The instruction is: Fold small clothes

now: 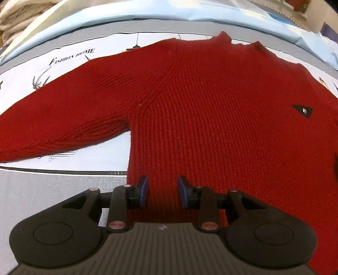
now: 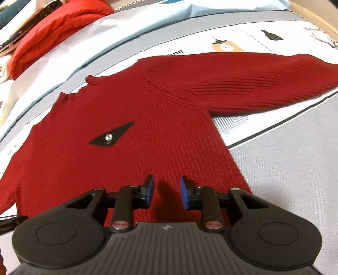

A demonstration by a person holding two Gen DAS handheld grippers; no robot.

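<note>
A dark red knitted sweater (image 1: pixel 211 118) lies spread flat, front up, on a printed bedsheet (image 1: pixel 42 190). A small black triangular patch (image 1: pixel 302 111) sits on its chest. In the left wrist view one sleeve (image 1: pixel 52 120) stretches out to the left. My left gripper (image 1: pixel 163 190) hovers open over the sweater's lower body near its side edge, with nothing pinched. In the right wrist view the sweater (image 2: pixel 169 127) shows the patch (image 2: pixel 112 137) and its other sleeve (image 2: pixel 264 78) reaching right. My right gripper (image 2: pixel 166 190) is open just above the lower body, and its pads do not press on the fabric.
A folded bright red padded jacket (image 2: pixel 52 31) lies at the far left of the bed. Folded white cloths (image 1: pixel 19 14) are stacked at the far corner. A pale blue sheet (image 1: pixel 211 19) runs behind the sweater's collar. Grey sheet (image 2: pixel 295 169) lies bare to the right.
</note>
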